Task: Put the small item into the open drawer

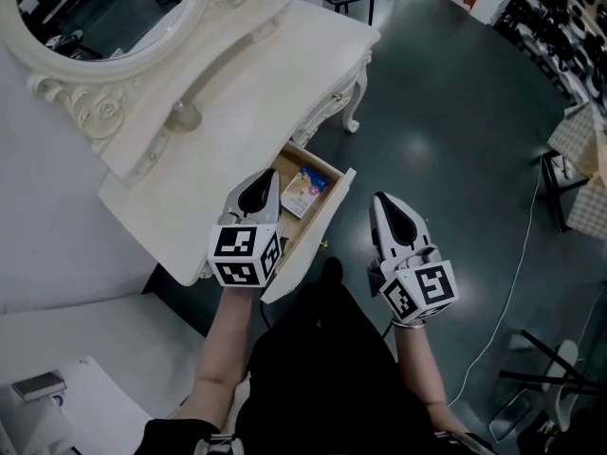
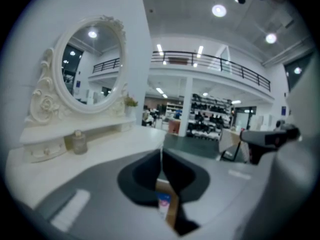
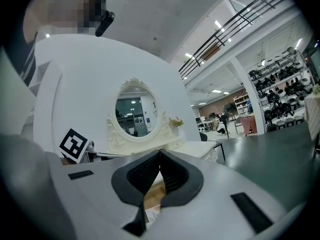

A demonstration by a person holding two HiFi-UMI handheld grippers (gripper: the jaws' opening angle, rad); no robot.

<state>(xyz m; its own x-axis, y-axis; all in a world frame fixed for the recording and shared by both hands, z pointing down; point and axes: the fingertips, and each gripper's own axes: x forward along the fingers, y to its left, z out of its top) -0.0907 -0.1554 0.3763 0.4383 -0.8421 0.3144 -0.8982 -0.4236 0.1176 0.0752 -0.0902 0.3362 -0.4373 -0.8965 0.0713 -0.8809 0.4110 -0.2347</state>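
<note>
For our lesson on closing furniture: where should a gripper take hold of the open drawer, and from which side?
Probably the top edge of the drawer front, from above: it is a thin upright board standing out from the table, with open space on both faces.

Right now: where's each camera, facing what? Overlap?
Head view: on the person's head, steeply down at dressing table, open drawer, small packet; forearms, left tongs, right tongs show.
Left gripper view: on left tongs, facing across the tabletop to the mirror; its shut jaws show.
Right gripper view: on right tongs, level toward the mirror; shut jaws, a marker cube show.
Shared: all see the mirror; gripper views glimpse the packet below.
</note>
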